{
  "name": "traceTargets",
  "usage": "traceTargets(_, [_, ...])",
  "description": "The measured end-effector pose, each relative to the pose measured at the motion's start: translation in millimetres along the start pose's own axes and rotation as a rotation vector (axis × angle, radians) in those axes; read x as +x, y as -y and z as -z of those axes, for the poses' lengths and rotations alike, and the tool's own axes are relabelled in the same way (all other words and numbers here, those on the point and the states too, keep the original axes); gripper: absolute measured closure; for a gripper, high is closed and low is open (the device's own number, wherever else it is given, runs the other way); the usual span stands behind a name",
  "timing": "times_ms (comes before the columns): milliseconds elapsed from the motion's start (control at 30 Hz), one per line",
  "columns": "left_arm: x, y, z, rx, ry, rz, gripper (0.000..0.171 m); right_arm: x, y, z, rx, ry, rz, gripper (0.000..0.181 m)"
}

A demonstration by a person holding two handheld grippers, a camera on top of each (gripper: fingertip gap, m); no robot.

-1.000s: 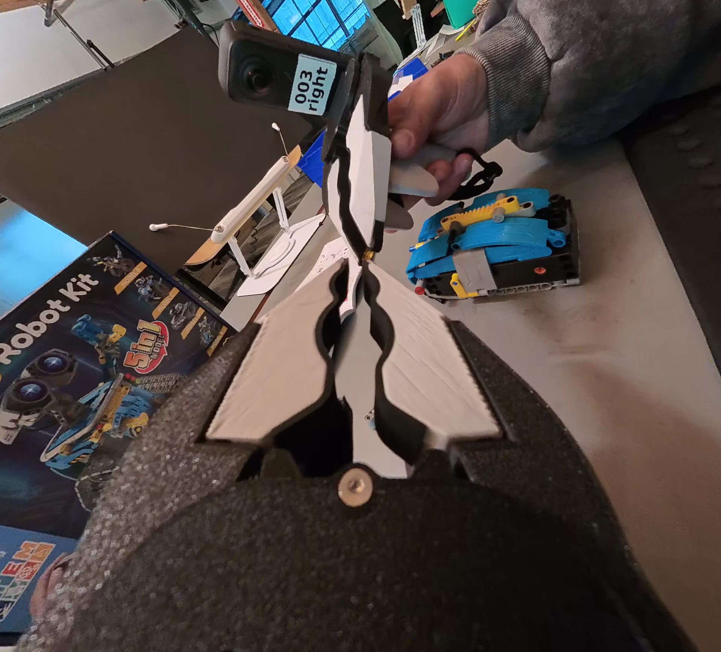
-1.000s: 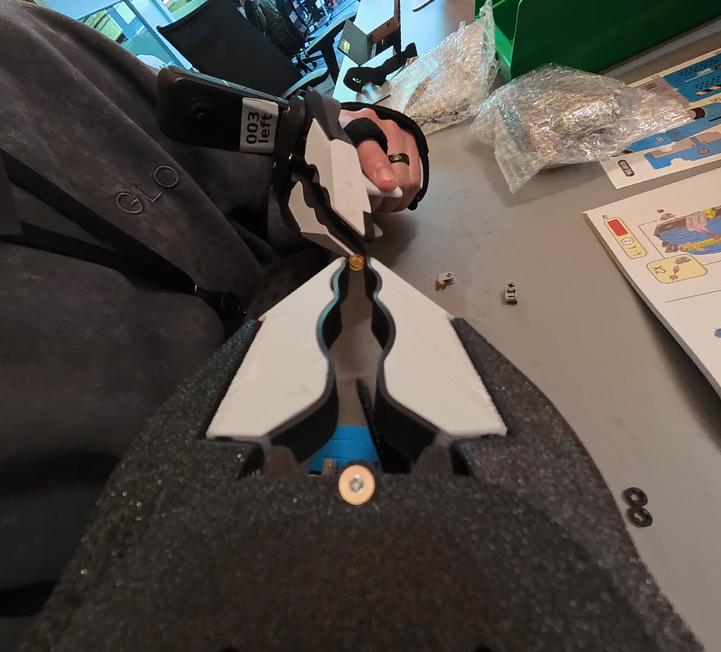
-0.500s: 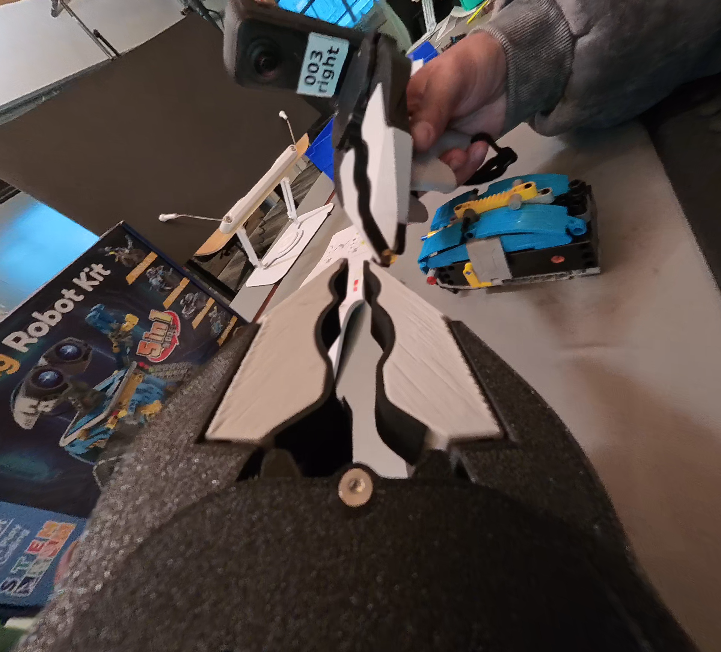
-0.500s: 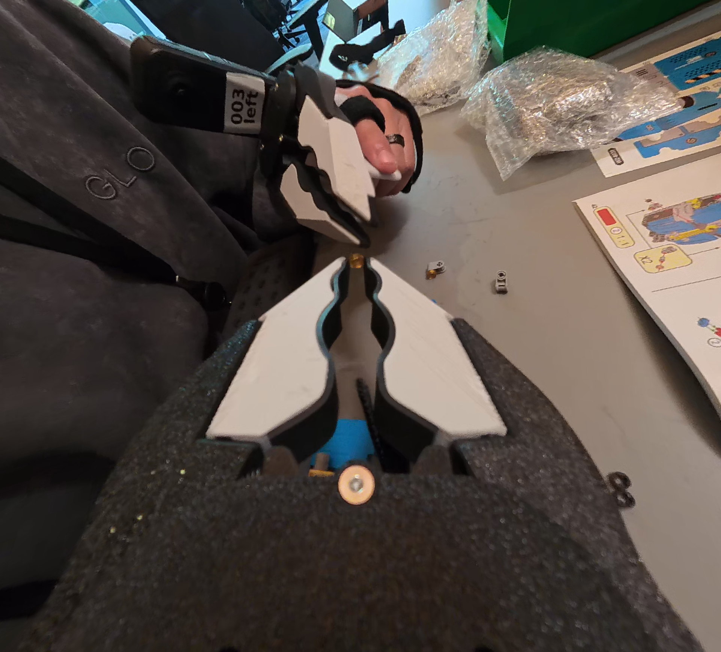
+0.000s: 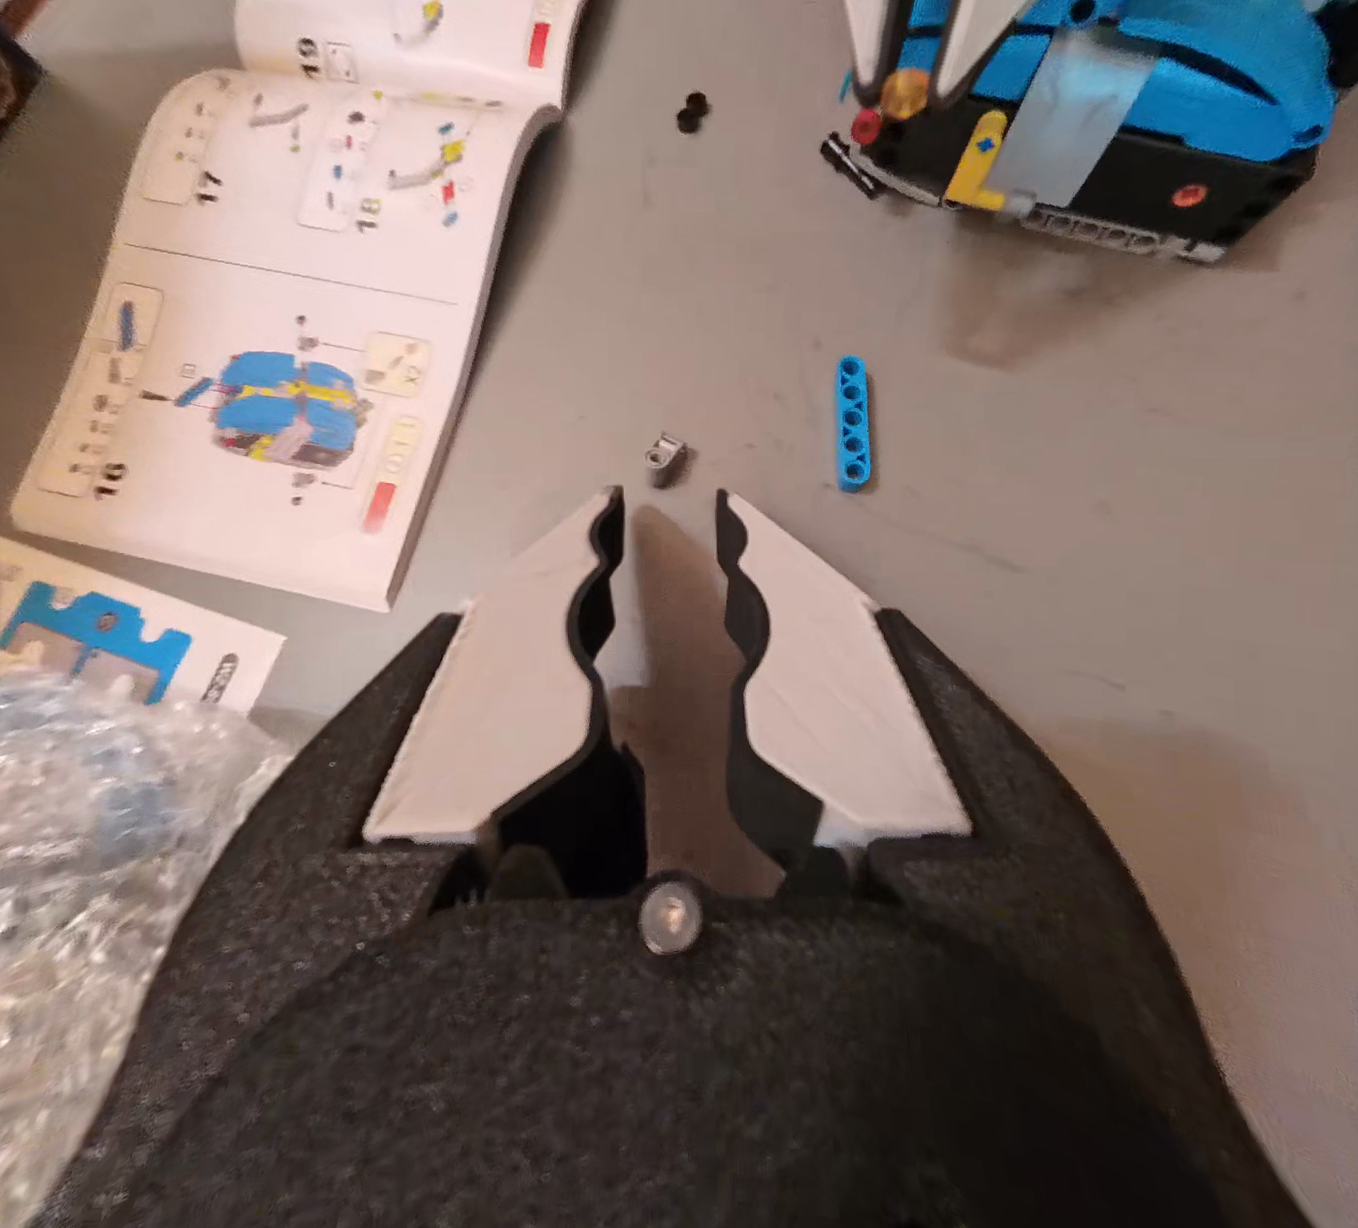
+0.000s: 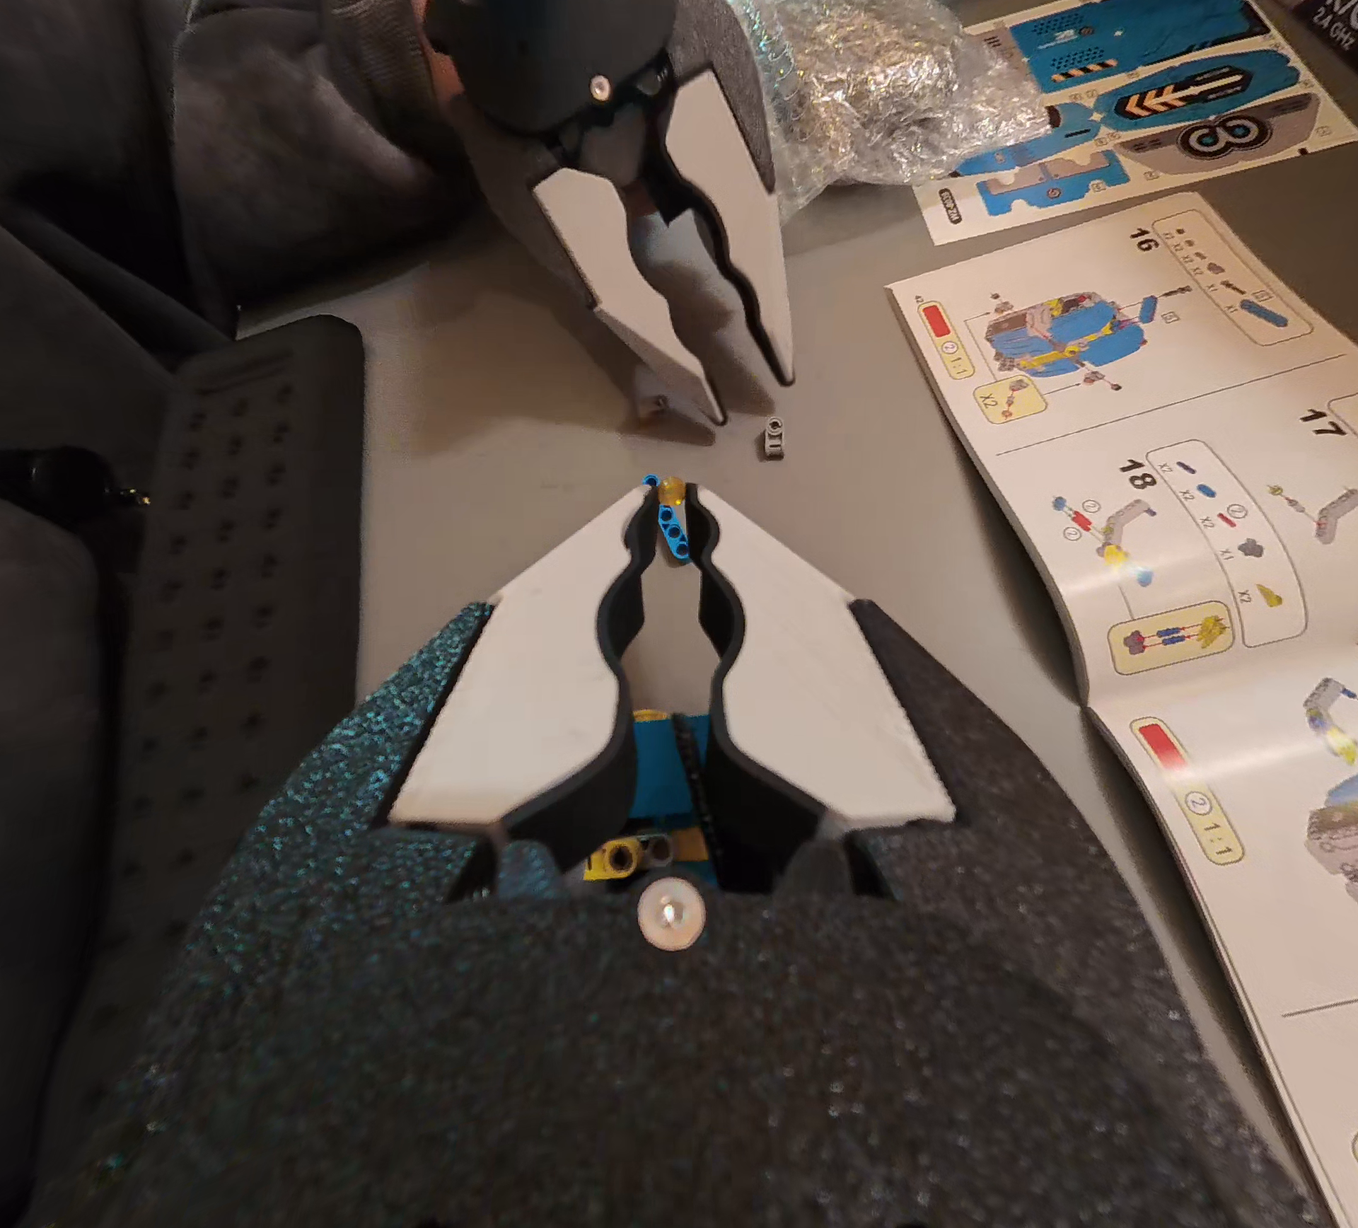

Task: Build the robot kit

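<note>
Fingers of the left gripper (image 5: pixel 669 494) stand partly open with nothing between them, tips low over the grey table (image 5: pixel 1102 605). A moment ago both tools were raised and met tip to tip in the air; now both point down at the tabletop and are apart.

From the left in the left wrist view: a bubble-wrap bag (image 5: pixel 73 825) at the edge, a sticker sheet (image 5: pixel 95 634) beside it, then the open manual (image 5: pixel 294 237). A small grey connector (image 5: pixel 665 458) lies just ahead of the left tips, on the line of the gap but not yet inside it. To its right lies a blue beam (image 5: pixel 852 422), near but not touching it. Farther off is a small black piece (image 5: pixel 691 111). At the far right sits the blue and black model (image 5: pixel 1139 90), with the right gripper (image 5: pixel 900 90) in front of it.

In the right wrist view the left gripper (image 6: pixel 749 399) comes down from a grey sleeve (image 6: pixel 257 90), and the connector (image 6: pixel 773 439) lies just beside its nearer finger. The right gripper (image 6: pixel 670 491) is almost closed, pinching a small amber stud (image 6: pixel 670 489) at its very tips. The beam (image 6: pixel 672 527) shows through the gap below, on the table and not gripped. The manual (image 6: pixel 1139 458) lies to the right.
</note>
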State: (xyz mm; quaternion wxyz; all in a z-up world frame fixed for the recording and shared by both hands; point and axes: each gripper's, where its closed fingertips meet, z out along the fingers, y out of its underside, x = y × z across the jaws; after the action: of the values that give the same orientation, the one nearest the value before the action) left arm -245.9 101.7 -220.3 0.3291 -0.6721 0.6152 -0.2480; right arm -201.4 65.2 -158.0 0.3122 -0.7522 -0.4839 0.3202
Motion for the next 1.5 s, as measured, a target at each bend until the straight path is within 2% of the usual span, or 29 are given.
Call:
traceTargets(267, [-3, 2, -14, -0.025, -0.042, -0.033, 0.148, 5, -5, 1, -0.019, -0.034, 0.013, 0.174])
traceTargets(367, [0, 3, -17, -0.032, -0.072, -0.043, 0.164, 7, -5, 3, -0.012, -0.04, 0.008, 0.174])
traceTargets(500, [-3, 7, -16, -0.024, 0.031, -0.193, 0.164, 10, -4, 6, 0.001, -0.048, -0.008, 0.174])
traceTargets(633, [11, 44, 1, 0.16, 0.169, -0.458, 0.164, 7, 1, 8, 0.032, -0.032, -0.014, 0.174])
traceTargets(800, [32, 82, 24, 0.374, 0.242, -0.598, 0.165, 7, 4, 9, 0.04, -0.066, 0.041, 0.174])
traceTargets(900, [35, 90, 32, 0.453, 0.293, -0.674, 0.165, 2, 15, 14, 0.101, -0.05, 0.068, 0.174])
traceTargets(1033, [36, 90, 32, 0.471, 0.257, -0.596, 0.164, -4, 23, 16, 0.149, -0.044, 0.118, 0.174])
traceTargets(1100, [34, 90, 31, 0.468, 0.228, -0.495, 0.164, -7, 26, 16, 0.158, -0.039, 0.127, 0.174])
traceTargets(1233, [26, 104, 41, 0.573, 0.021, -0.032, 0.164, -2, 28, 17, 0.168, -0.085, 0.145, 0.174])
traceTargets(1300, [23, 109, 48, 0.634, -0.064, 0.106, 0.164, 3, 30, 19, 0.179, -0.126, 0.155, 0.174])
traceTargets(1500, [20, 112, 56, 0.707, -0.179, 0.242, 0.164, 3, 38, 24, 0.238, -0.126, 0.134, 0.174])
